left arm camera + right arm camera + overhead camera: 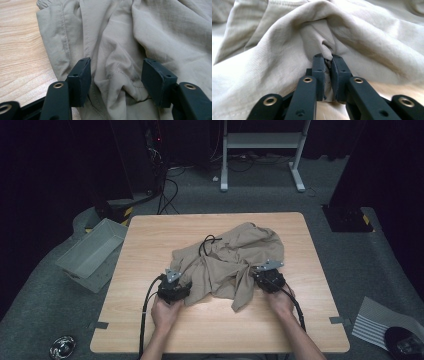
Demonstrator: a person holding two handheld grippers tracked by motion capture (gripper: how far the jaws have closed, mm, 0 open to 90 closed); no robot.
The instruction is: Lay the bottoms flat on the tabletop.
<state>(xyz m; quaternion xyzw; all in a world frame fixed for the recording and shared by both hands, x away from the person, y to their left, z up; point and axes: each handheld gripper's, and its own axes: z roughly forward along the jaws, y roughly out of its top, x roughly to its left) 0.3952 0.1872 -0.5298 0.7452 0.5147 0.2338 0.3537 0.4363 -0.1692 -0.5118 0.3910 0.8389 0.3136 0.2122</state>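
Two hands at the near edge of one wooden counter [150, 330] each hold a gripper. The left gripper [115, 75] stands released, jaws wide over a rumpled fold. The right gripper [327, 72] is clenched on a pinch of one beige garment [235, 260], crumpled mid-counter. Farther left, one grey bin [90, 255] sits on the floor.

Left gripper [116, 75] jaws spread wide; right gripper [327, 75] jaws pinched together

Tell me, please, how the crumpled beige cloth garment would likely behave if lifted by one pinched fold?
The crumpled beige cloth garment is probably floppy: it bunches where the right gripper pinches it. It looks thin, so likely light. Its loose folds would probably hang and drag across the wooden table.
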